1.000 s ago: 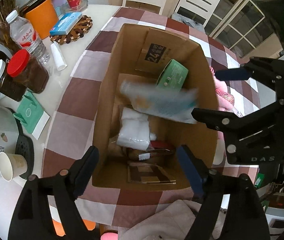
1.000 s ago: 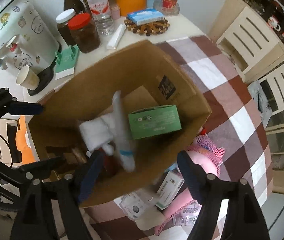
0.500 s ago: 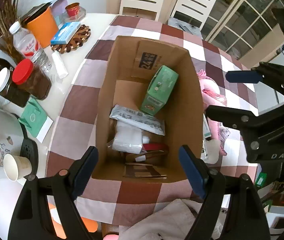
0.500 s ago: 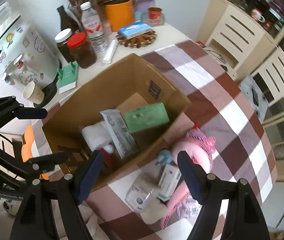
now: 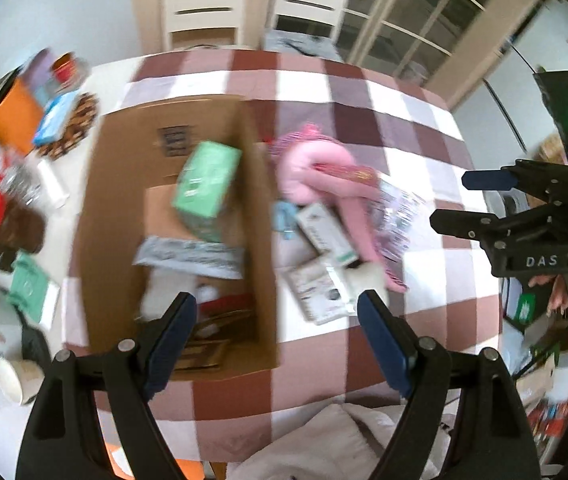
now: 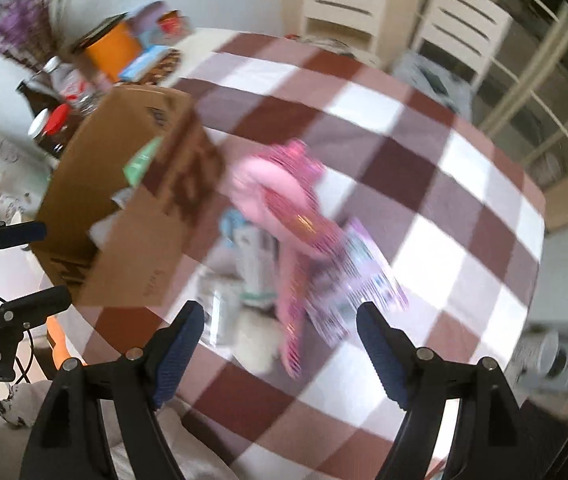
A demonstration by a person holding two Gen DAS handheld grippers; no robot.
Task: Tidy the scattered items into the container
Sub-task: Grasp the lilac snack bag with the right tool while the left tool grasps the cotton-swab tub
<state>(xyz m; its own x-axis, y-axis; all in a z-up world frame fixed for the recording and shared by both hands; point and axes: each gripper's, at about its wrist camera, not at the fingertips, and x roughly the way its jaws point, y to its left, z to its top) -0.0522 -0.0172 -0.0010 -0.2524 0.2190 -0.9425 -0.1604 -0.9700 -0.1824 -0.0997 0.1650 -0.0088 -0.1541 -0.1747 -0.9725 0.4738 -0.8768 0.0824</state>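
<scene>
Far to the left of the left gripper (image 5: 280,332), on the bare white part of the table, stand a paper cup (image 5: 14,376), a jar with a red lid (image 5: 6,220), an orange container (image 5: 14,118) and a blue packet (image 5: 54,120) on a woven mat; all of them are blurred. Ahead of the left finger (image 5: 172,340) of this gripper the cardboard box (image 5: 262,240) stands open on the checked tablecloth (image 5: 383,124), and inside it lie a green box (image 5: 206,182), a flat grey pouch (image 5: 190,256) and some white and dark things that I cannot make out. The left gripper is wide apart and holds nothing. Ahead between its fingers and a little to the right, just beside the right wall of the box, the scattered items lie in a pile: a pink soft toy (image 5: 323,172), a white medicine box (image 5: 325,234), a flat printed packet (image 5: 315,294) and a purple patterned packet (image 5: 397,216). The toy lies over part of the others, so their edges are hidden. At the far right the right gripper (image 5: 459,200) hangs above the tablecloth, also wide apart and empty. In the right wrist view the same pile lies directly ahead between the fingers (image 6: 180,344), with the pink toy (image 6: 280,200) on top and the box (image 6: 136,216) to the left, but strong blur makes the small packets hard to tell apart.
</scene>
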